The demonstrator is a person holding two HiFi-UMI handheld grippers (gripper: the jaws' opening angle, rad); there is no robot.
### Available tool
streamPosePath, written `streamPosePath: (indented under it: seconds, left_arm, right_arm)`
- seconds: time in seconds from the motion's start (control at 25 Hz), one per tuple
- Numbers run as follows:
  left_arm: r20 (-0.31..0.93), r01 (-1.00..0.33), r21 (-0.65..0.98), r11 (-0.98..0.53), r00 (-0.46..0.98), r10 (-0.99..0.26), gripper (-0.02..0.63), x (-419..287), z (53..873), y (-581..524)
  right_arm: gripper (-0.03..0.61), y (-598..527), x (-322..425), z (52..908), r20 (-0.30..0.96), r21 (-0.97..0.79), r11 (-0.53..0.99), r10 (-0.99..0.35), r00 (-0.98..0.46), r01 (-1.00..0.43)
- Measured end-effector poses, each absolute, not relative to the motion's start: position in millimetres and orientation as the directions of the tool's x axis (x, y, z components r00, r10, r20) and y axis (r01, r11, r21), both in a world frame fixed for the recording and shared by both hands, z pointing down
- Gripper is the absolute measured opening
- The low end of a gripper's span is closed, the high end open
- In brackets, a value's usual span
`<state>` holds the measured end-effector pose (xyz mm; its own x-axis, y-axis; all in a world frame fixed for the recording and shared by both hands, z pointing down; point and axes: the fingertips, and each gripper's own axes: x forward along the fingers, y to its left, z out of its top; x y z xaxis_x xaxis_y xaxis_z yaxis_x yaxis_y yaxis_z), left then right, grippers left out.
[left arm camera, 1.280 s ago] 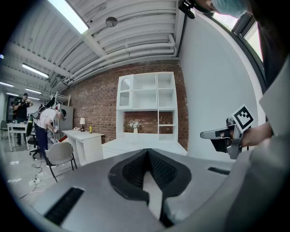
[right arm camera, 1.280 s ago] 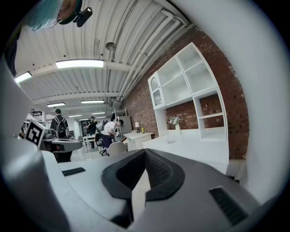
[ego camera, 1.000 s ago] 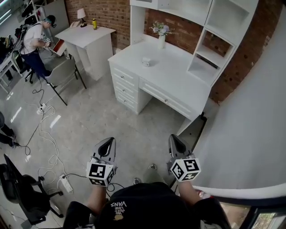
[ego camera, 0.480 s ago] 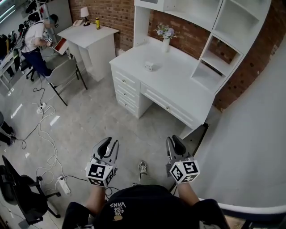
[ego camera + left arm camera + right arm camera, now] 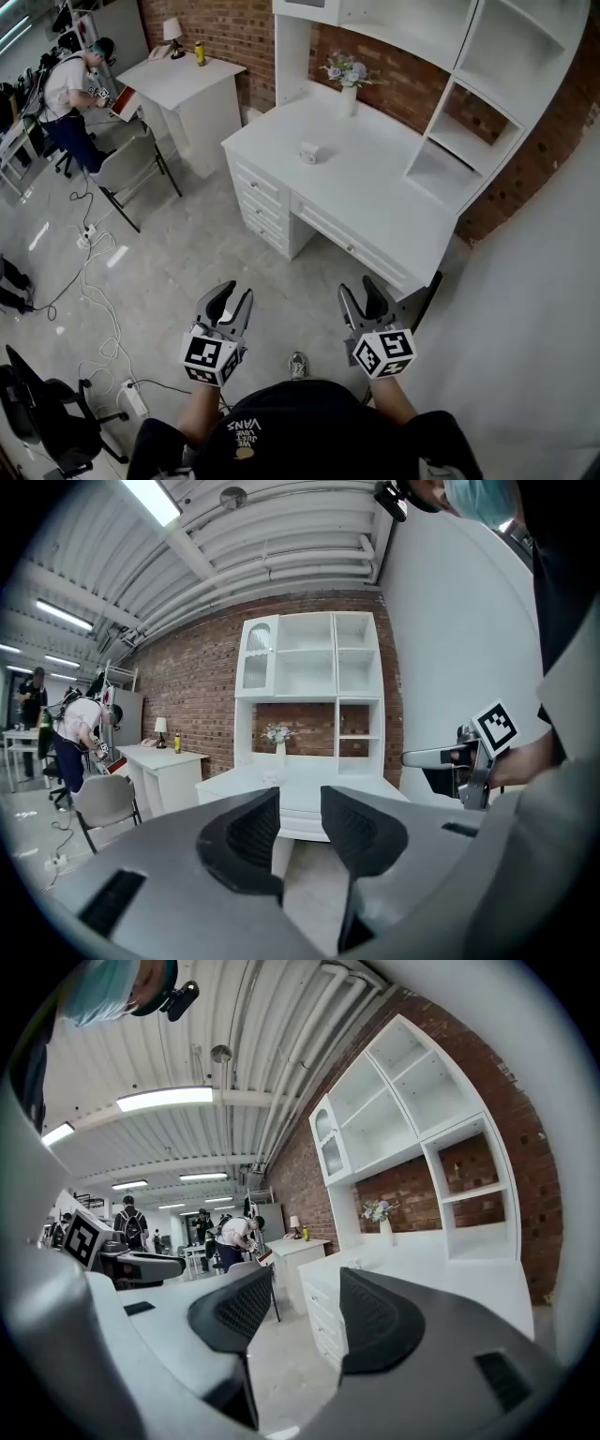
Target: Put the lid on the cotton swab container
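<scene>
Stands back on the floor (image 5: 187, 267), well apart from the white worktop (image 5: 375, 192). Holds the left claw (image 5: 232, 298) partly spread and the right claw (image 5: 361, 291) wide apart, having just opened both, with nothing between the jaws of either. Spots the cotton swab container (image 5: 308, 152), small and white, out on the worktop near the flower vase (image 5: 348, 92) (too tiny from here to tell lid from tub). Reads as the approach step. Calls next for closing in, locating the lid, then pinching it gently.
</scene>
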<state>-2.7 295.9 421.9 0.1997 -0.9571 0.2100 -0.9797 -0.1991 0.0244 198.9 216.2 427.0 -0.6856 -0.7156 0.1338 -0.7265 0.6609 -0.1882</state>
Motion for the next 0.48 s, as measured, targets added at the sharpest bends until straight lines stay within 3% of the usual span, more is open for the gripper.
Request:
streamPosePath:
  seconds: [0.48]
  left_arm:
    - [0.237,-0.988,0.053,-0.142,0.15,-0.96,0.117,-6.5,434.8,227.3]
  right_arm:
    - [0.206,138.2,185.6,435.7,0.144,-0.208,0.718,-0.649,-0.747,-0.664]
